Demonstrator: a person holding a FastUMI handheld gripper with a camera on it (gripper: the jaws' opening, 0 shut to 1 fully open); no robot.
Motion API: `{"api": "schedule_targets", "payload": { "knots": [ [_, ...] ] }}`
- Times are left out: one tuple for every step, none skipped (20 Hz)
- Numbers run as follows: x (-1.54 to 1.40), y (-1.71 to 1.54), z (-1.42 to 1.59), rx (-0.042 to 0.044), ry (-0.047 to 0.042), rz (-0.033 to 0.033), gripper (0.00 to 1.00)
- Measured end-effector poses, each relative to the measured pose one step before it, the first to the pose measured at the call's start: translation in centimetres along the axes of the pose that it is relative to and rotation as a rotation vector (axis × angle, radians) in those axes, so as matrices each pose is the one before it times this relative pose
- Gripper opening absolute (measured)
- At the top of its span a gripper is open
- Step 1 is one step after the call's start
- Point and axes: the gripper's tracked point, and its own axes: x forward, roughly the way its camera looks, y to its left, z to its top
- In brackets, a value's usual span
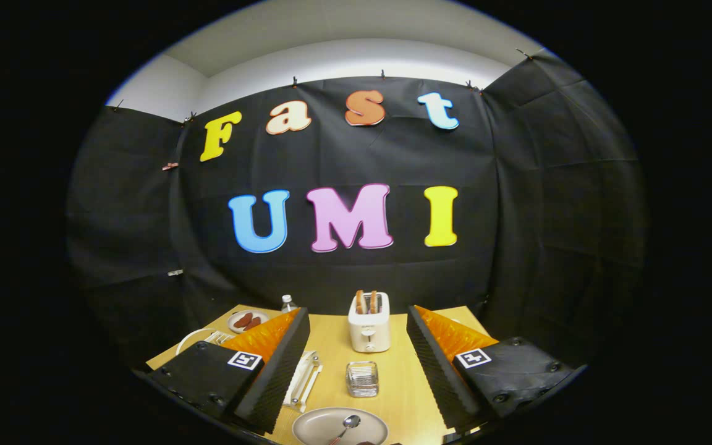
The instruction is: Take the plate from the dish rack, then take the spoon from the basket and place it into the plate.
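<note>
Gripper (356, 364) fingers spread wide apart, grasping nothing, above a wooden table (402, 386). Between them, nearest the camera, lies the plate (313, 428) with the spoon (346, 426) in it, the plate's near edge cut off. Beyond it sit a wire basket (362, 378) and a toaster (369, 322). One finger partly hides the dish rack (304, 382).

- Black cloth wall (356, 272) hangs around the booth, clipped along its top edge.
- Pale ceiling (356, 37) above, brightly lit over the cloth.
- Light wooden tabletop (331, 346) stands against the cloth wall.
</note>
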Motion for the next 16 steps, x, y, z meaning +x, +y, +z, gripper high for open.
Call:
{"api": "schedule_targets", "payload": {
  "knots": [
    [-0.764, -0.801, 0.524, -0.00074, -0.00843, -0.02797, 0.97],
    [-0.569, -0.957, 0.501, -0.00251, -0.00457, -0.03036, 0.99],
    [-0.474, -0.847, 0.306, -0.00458, -0.00640, -0.02597, 1.00],
    [-0.508, -0.774, 0.117, -0.00267, -0.00318, -0.02372, 1.00],
    [-0.269, -0.706, 0.117, -0.00096, -0.00427, -0.02219, 1.00],
    [-0.091, -0.568, 0.010, 0.00539, -0.00024, -0.01758, 1.00],
    [-0.063, -0.376, -0.150, 0.00853, 0.00404, -0.01276, 1.00],
    [-0.031, -0.350, -0.263, 0.01110, 0.00278, -0.00707, 1.00],
    [0.189, -0.199, -0.269, 0.01086, 0.00185, -0.00309, 1.00],
    [0.190, -0.237, -0.331, 0.01078, 0.00527, -0.00353, 1.00],
    [0.198, -0.248, -0.376, 0.01410, 0.00858, -0.00228, 1.00],
    [0.195, -0.030, -0.455, 0.01704, 0.01373, 0.00264, 1.00],
    [0.107, 0.070, -0.402, 0.01520, 0.01167, 0.00908, 1.00],
    [0.354, 0.036, -0.204, 0.00712, 0.00518, 0.00976, 1.00],
    [0.371, -0.121, -0.104, -0.00240, 0.00154, 0.00647, 1.00],
    [0.352, -0.154, -0.260, -0.00621, 0.00903, 0.00754, 1.00]
  ]
}}
